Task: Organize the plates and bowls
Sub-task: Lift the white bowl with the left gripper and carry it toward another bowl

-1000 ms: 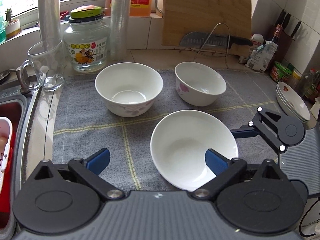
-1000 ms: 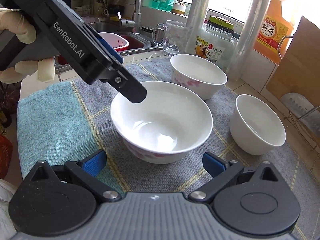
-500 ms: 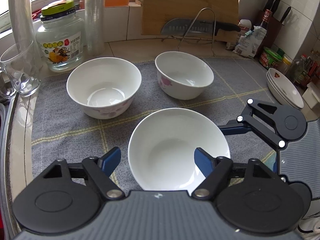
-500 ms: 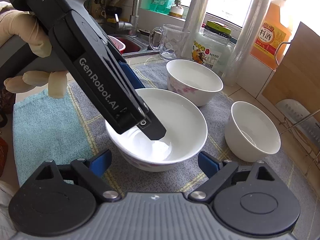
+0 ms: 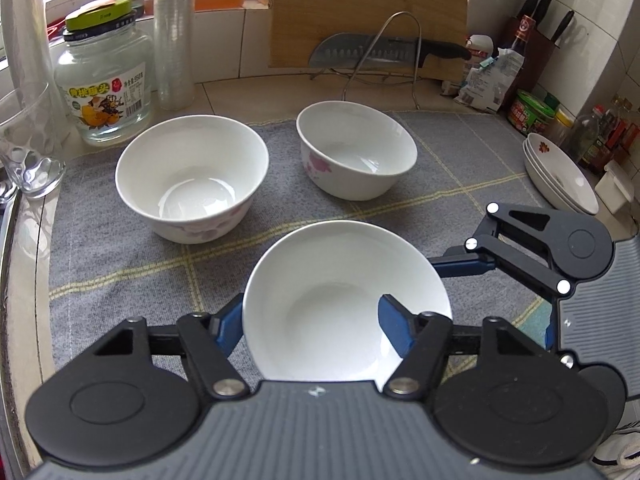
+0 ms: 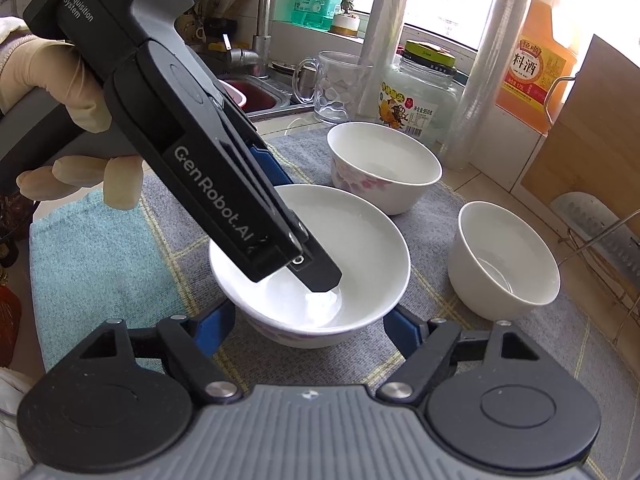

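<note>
The three bowls were white: the near bowl [image 5: 344,300] plain inside, the left bowl [image 5: 192,184] with faint purple flowers outside, the far bowl [image 5: 356,152] with pink ones. The mat [image 5: 120,272] was grey, crossed by pale yellow lines. The stacked plates [image 5: 560,176] were white with a red leaf. The jar [image 5: 104,76] had a green lid.

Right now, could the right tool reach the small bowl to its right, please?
Probably yes: only bare cloth lies between the right tool and the small bowl. Its jaws have just been closing with the near bowl between them, so it must back off first.
</note>
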Motion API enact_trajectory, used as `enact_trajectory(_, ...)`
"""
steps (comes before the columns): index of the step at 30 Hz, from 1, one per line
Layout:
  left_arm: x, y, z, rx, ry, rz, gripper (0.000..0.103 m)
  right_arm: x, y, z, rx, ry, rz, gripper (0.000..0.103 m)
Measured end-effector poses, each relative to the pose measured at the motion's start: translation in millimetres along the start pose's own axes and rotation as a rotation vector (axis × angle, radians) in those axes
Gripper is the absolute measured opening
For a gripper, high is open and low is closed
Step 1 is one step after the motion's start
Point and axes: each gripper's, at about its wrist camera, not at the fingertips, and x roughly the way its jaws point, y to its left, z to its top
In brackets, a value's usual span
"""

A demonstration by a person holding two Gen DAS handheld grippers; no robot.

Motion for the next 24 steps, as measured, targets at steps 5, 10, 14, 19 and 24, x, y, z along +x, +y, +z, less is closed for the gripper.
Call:
enact_trajectory(5, -0.8, -3.3, 0.7, 0.01, 0.001, 0.005, 0.069, -0.8, 0.1, 1.2, 0.003, 0.009, -0.002, 0.084)
enact_trajectory(10, -3.5, -11.0, 2.2, 0.024, 0.002, 0.005, 0.069, -5.7, -2.7, 0.6, 0.023, 0.017, 0.006, 0.084)
enact_trajectory(14, -5.1, -22.5, 3.7, 0.034, 0.003, -0.007, 0.069, -15.0, -4.7, -2.8, 0.037, 0.021, 0.008, 0.084)
enact_trajectory(19, -0.5, -43.7, 8.5, 0.071, 0.002, -0.023, 0.069, -27.3, -12.1, -11.8, 0.065, 0.036, -0.003, 0.084)
enact_trajectory(24, 9.8, -67.0, 16.7, 0.105, 0.004, -0.053, 0.069, -43.1, -23.8, -26.1, 0.102, 0.047, -0.029, 0.084)
